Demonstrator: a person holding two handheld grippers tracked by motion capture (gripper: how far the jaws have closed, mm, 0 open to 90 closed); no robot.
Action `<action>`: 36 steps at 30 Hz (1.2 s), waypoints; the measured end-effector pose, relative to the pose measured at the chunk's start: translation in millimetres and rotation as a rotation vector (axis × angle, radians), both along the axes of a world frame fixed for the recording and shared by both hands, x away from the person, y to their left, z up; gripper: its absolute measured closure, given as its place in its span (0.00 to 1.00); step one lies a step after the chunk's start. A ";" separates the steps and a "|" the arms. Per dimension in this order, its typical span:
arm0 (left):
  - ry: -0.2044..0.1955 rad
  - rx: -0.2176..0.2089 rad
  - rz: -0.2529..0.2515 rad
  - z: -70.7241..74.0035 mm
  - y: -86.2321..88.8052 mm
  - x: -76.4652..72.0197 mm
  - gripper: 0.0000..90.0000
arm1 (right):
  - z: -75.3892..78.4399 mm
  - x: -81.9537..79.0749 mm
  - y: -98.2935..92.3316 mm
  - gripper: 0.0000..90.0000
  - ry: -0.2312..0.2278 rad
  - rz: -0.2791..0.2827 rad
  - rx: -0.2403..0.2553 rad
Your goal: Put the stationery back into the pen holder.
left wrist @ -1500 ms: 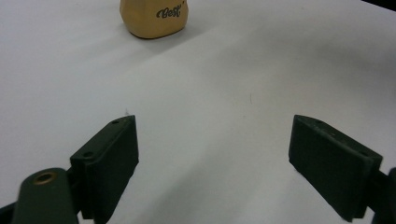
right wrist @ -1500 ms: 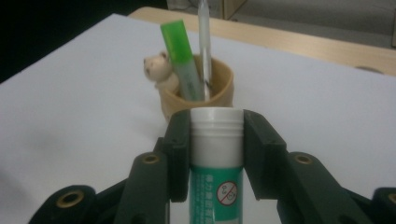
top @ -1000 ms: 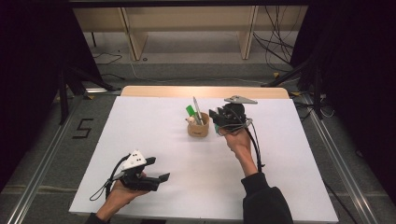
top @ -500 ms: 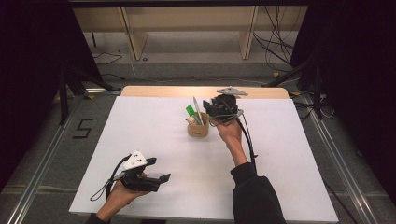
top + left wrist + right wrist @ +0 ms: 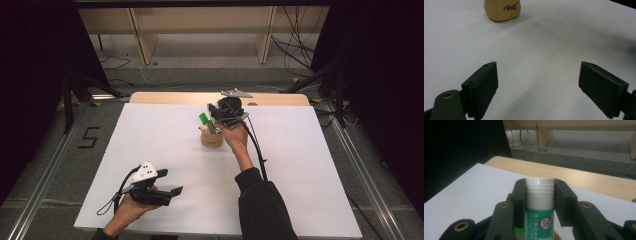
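Jaws: right gripper (image 5: 539,202) clamps green tube (image 5: 539,205) over cup (image 5: 212,138) | left gripper (image 5: 537,82) wide, empty

The cup (image 5: 212,138) stands on the table (image 5: 310,165), slightly behind its middle and well apart from every edge. A tube (image 5: 539,205) rises upright out of the cup, held between the jaws of the right gripper (image 5: 220,114), which sits above the cup's far side. The left gripper (image 5: 172,192) rests on the near left part of the table, well apart from the cup, jaws pointing right. Behind the table stands a shelf unit (image 5: 200,30) on the floor
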State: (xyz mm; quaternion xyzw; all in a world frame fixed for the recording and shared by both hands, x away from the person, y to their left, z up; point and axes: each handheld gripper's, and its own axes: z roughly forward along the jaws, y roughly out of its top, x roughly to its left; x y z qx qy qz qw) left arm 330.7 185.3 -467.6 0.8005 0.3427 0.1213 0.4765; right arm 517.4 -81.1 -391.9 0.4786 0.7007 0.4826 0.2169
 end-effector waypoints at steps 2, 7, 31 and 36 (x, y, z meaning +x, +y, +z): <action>-0.001 0.000 0.000 0.1 0.3 0.1 0.17 | -0.8 2.3 2.0 0.73 -0.001 -0.005 0.001; 0.000 0.001 -0.002 0.3 0.2 -0.1 0.17 | -3.8 4.1 5.7 0.73 -0.002 -0.005 -0.001; 0.006 0.006 -0.010 0.0 -1.9 -0.7 0.17 | -24.7 5.4 10.9 0.72 0.010 -0.024 -0.026; 0.006 0.006 -0.009 -0.2 -1.5 -0.5 0.17 | -26.9 2.8 9.5 0.72 0.007 -0.023 -0.023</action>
